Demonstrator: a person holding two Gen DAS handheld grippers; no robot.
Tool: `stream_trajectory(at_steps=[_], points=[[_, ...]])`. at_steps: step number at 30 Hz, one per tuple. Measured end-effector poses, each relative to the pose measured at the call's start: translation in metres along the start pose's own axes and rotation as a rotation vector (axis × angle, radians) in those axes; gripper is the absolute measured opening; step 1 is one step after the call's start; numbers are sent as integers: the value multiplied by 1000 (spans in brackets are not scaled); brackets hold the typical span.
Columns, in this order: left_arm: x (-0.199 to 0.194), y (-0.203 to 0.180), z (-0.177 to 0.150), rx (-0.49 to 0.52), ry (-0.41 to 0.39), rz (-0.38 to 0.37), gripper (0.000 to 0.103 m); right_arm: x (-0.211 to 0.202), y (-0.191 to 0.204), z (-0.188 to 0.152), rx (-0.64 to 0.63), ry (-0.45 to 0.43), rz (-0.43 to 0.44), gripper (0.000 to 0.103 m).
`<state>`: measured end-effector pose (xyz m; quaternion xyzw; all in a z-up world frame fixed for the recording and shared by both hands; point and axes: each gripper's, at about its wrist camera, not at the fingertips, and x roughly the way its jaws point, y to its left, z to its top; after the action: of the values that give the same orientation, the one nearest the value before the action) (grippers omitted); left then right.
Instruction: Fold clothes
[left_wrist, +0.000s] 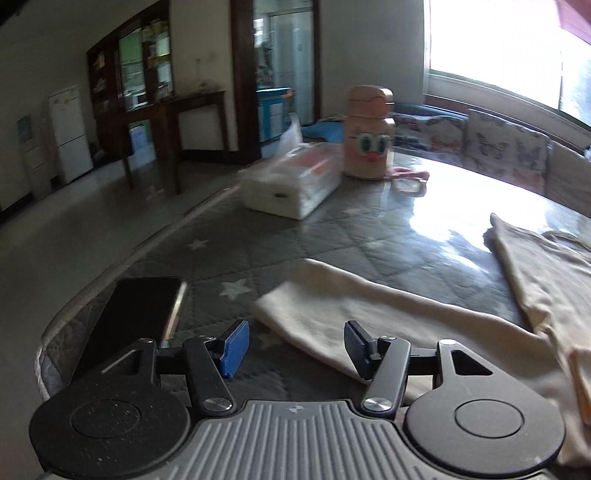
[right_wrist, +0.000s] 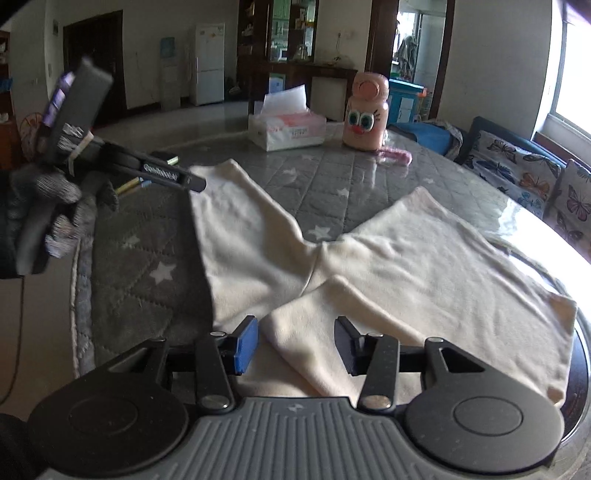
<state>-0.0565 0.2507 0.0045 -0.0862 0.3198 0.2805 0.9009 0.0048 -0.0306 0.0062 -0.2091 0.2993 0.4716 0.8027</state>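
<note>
I count one cream garment (right_wrist: 369, 258) spread across the middle of the bench (right_wrist: 147, 295), one sleeve folded over it at lower centre. My left tool (left_wrist: 295, 347) and right tool (right_wrist: 295, 347) both stand spread, pinching nothing. At the far upper centre sit one tissue pack (right_wrist: 288, 129) and one pink bottle (right_wrist: 365, 114); one phone (left_wrist: 136, 314) lies lower left.

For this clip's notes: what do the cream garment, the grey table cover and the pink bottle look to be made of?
Cream garment: soft matte knit, perhaps fleece or cotton; it creases loosely and shows a fuzzy nap.
Grey table cover: quilted fabric with stitched diamonds and stars, apparently under a glossy clear sheet, given the window glare.
Pink bottle: probably smooth moulded plastic with a faint sheen.
</note>
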Motion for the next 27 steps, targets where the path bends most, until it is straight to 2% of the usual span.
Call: stream_trajectory(at_steps=[5,8,9,13,15,18,21,27], points=[[16,14,5,-63,32,16,53,-11,-4,1,6,-15,-13,48],[19,18,8,-95,33,10,46,-15,-8,-2,23,-10,-22,48],[20,19,9,-104,33,7,42,-17,-9,-4,30,-8,-24,48],[21,20,12,-109,30,-10,13,-23,-14,-9,58,-9,-37,48],[18,17,14,-110,21,-20,7,-26,-18,-11,72,-12,-46,48],[8,10,21,-104,-2,-44,6,-35,-27,-16,120,-21,-63,48],[-14,-8,30,-77,-44,-109,6,-41,-36,-21,165,-28,-80,48],[-67,-62,44,11,-120,-334,6,-57,-56,-37,248,-49,-127,48]])
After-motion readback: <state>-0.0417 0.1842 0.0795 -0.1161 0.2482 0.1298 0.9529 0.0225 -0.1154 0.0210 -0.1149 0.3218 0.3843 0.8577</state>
